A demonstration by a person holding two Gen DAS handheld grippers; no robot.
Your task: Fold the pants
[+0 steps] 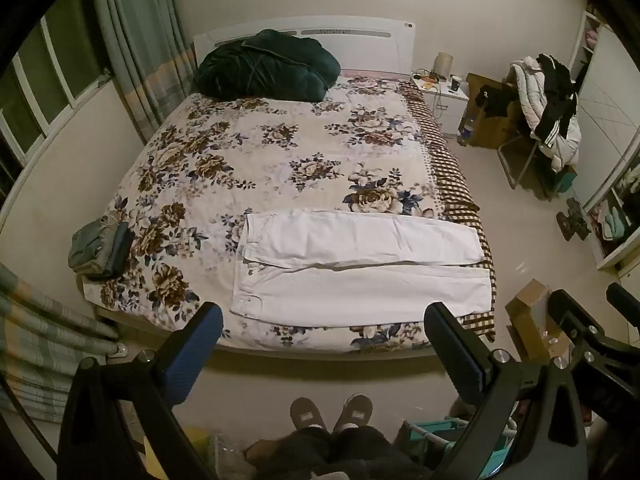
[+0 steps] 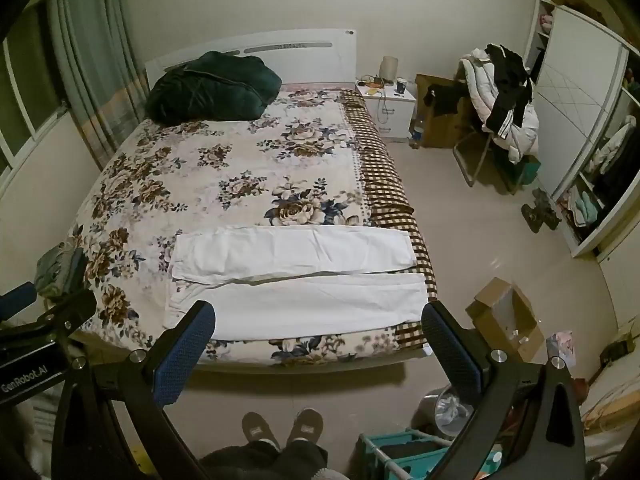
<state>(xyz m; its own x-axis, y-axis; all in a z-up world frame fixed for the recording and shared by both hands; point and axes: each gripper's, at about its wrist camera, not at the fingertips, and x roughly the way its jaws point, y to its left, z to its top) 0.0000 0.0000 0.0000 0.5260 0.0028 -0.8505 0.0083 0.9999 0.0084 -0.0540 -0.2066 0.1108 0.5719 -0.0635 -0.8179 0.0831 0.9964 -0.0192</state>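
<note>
White pants (image 1: 360,268) (image 2: 296,276) lie flat across the foot of the bed, waist to the left, legs running right side by side. My left gripper (image 1: 324,320) hangs well above and in front of the bed's foot, jaws wide open and empty. Likewise my right gripper (image 2: 318,320) stands open with nothing between its blue pads (image 2: 184,352). Both are held high, apart from the pants. In the left wrist view the right gripper's body (image 1: 592,344) shows at the right edge; in the right wrist view the left gripper's body (image 2: 36,336) shows at the left.
The bed has a floral cover (image 1: 280,152) with a dark green quilt bundle (image 1: 268,66) at the head and a folded grey stack (image 1: 100,246) on the left edge. A cardboard box (image 2: 504,316), a teal rack (image 2: 404,452) and a person's slippered feet (image 2: 280,426) are on the floor nearby.
</note>
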